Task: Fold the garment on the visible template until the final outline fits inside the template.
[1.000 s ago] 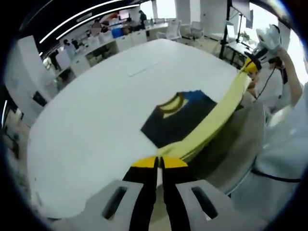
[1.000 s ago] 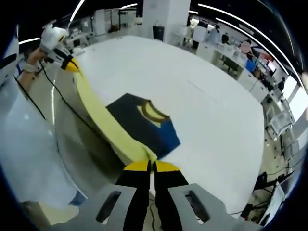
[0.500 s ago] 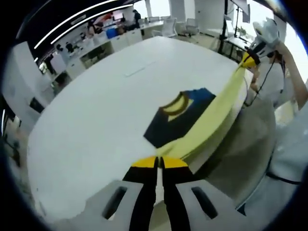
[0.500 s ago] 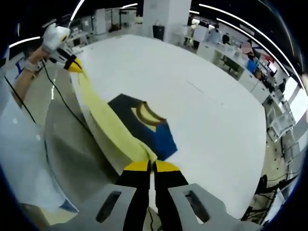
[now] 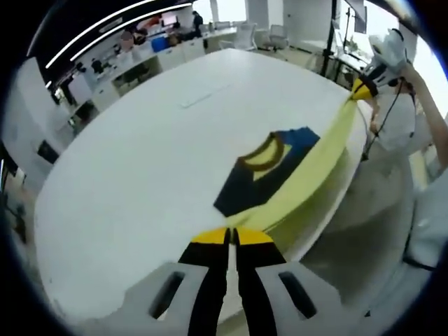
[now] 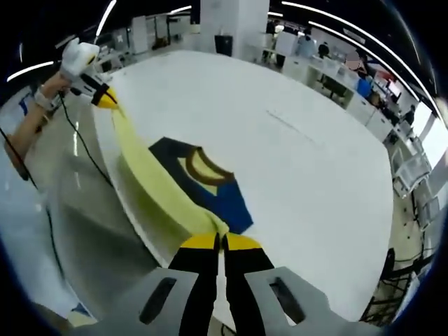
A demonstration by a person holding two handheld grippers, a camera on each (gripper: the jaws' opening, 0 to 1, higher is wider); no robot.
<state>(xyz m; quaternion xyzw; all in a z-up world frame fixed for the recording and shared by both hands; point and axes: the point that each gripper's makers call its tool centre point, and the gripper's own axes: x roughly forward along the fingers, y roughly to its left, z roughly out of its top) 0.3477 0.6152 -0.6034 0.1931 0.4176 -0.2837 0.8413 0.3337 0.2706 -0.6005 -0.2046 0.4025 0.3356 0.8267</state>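
1. Here, the left gripper (image 5: 231, 236) is clenched on one end of the garment (image 5: 280, 171), whose pale yellow edge is stretched taut along the rim of the white table (image 5: 133, 175).
2. The right gripper (image 6: 219, 241) is clenched on the other end.
3. The garment's navy and blue part lies flat on the table; the yellow fold hides its near side, and no template outline can be made out.

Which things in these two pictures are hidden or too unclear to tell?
- Template: the lifted yellow garment and its navy part cover the white table there, in both views.
- Garment's lower side: faces away; type unclear.
- Left gripper, right gripper: cloth hides the grip point.
- Background people: too small, blurred.
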